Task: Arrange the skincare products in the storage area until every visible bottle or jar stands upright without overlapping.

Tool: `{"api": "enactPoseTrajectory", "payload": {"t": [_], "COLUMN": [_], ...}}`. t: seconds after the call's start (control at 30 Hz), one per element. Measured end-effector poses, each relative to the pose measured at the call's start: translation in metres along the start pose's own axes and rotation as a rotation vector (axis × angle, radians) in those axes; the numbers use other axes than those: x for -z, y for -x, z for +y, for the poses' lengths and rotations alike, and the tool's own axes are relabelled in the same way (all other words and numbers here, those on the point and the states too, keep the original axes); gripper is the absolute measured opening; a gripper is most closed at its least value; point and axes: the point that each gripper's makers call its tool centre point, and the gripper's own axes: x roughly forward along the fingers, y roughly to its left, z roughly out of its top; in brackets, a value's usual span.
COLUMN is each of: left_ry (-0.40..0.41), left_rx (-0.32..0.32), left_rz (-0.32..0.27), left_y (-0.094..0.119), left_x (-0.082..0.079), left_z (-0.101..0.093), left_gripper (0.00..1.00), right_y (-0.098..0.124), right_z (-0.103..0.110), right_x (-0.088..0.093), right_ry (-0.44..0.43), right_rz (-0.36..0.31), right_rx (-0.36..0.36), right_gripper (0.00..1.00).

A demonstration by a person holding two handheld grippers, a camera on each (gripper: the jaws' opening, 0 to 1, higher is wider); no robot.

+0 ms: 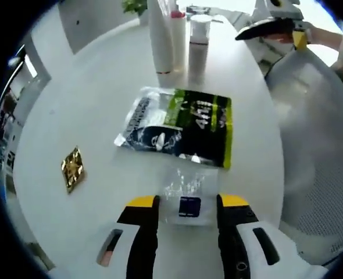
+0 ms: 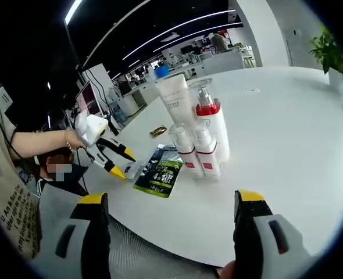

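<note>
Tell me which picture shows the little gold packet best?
The left gripper view. There the gold packet lies flat on the white table, close, unblocked, its diamond shape plain. In the right gripper view it is a far, tiny gold speck behind the bottles, too small for detail.

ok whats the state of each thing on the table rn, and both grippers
tall tube: upright
pump bottle: upright, cap on
two small bottles: upright, side by side, touching
green sachet: lying flat
clear packet: flat, between the left jaws, not gripped
gold packet: flat, apart from the rest
left gripper: open
right gripper: open, holding nothing
</note>
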Motion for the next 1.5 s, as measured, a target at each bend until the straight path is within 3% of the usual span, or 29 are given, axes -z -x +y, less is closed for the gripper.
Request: {"api": "enactPoseTrajectory", "payload": {"t": [0.37, 1.1, 1.5], "left_ry": [-0.057, -0.069, -0.063], "left_rx": [0.015, 0.019, 0.010], "left_rz": [0.029, 0.041, 0.041], "left_y": [-0.005, -0.013, -0.013], "left_x": [0.003, 0.006, 0.007], "left_z": [-0.004, -0.001, 0.000], "left_gripper": [0.37, 0.37, 0.43], "right_y": [0.000, 0.000, 0.000], "right_z": [0.000, -0.002, -0.001], "right_x": [0.000, 0.000, 0.000], "right_ry": [-0.001, -0.005, -0.003], "right_rz": [-0.002, 0.002, -0.001], "right_rx": [0.002, 0.005, 0.005], "right_gripper": [0.89, 0.89, 0.89]}}
